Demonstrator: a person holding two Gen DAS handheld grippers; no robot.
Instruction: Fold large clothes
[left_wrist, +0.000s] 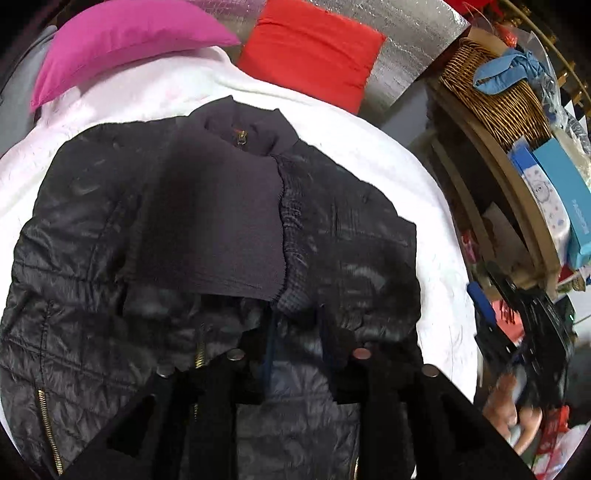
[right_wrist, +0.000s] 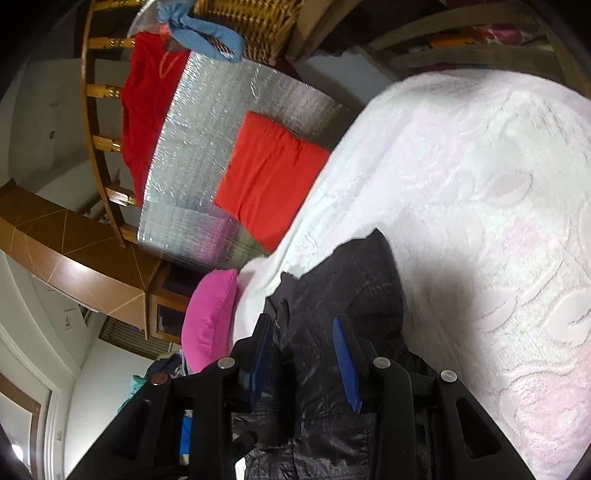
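The black quilted jacket (left_wrist: 221, 236) lies spread on the white blanket (left_wrist: 424, 206) that covers the bed, its collar pointing straight away from the left gripper (left_wrist: 295, 354) and its hem running back under that gripper toward the person. So the jacket's long axis lines up with the left jaws. A sleeve with a ribbed cuff is already laid across the chest, just ahead of them.

The left jaws stand fairly wide, and the fabric bunches up dark between them. Whether they actually pinch it I cannot tell from here.

The right gripper (right_wrist: 306, 347) is off to the right side of the jacket, turned sideways. Its jaws stand moderately open with a fold of the jacket's edge rising up between the two blue pads (right_wrist: 345, 363). The cloth seems to sit against them, but a firm hold is not clear. Beyond the right jaws the blanket is bare, with a red cushion (right_wrist: 269, 177) and a pink cushion (right_wrist: 210, 321) further off near the silver mat (right_wrist: 207, 147).

I reckon the next fold turns on that right edge. The right gripper is nearer to it, and the fabric would have to travel across the jacket's width, toward the left jaws.
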